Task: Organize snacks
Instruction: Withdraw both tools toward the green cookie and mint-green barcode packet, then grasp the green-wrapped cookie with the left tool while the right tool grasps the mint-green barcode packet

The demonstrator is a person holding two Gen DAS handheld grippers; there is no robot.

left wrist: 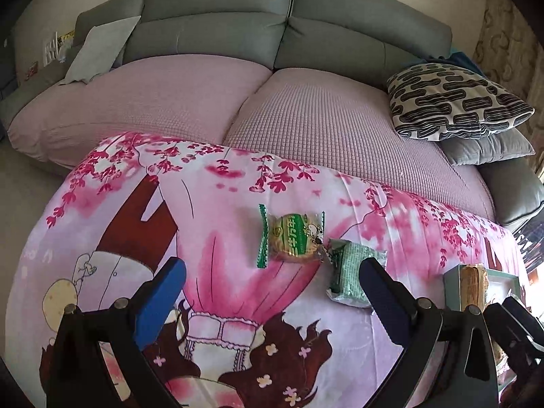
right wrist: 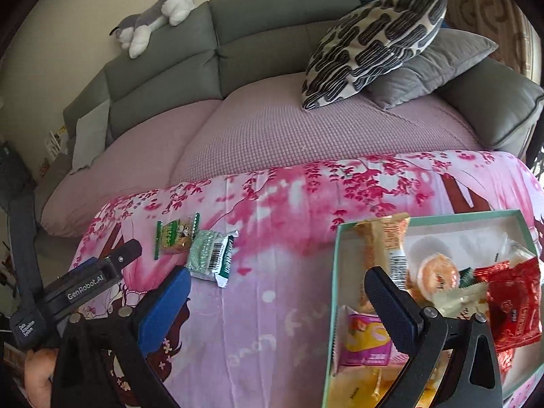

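Pink cartoon-printed cloth [left wrist: 238, 306] covers the work surface in front of a grey sofa [left wrist: 217, 17] with patterned cushions.

The left gripper [left wrist: 272, 301] has its blue-padded fingers [left wrist: 159, 299] spread wide and holds nothing. Just beyond its right finger lies a pale green packet [left wrist: 350, 278], and touching that packet's far corner is a green-edged biscuit wrapper [left wrist: 292, 238]; both are flat on the cloth.

The right gripper [right wrist: 277, 301] is likewise spread and empty, one finger over bare cloth and the other over the near-left corner of a teal box [right wrist: 335, 272], which already holds a red wrapper [right wrist: 513, 302], an orange-topped cup [right wrist: 438, 272] and other snacks.

Those two loose packets look like what remains to be moved into the box.

Because they touch, closing on one may drag or flip the other. Both wrappers look thin and slippery, so a flat pinch could skid off or catch the cloth and tug it. The box looks crowded, and its contents stand above the rim, so a careless drop might bounce out or knock something over the edge.
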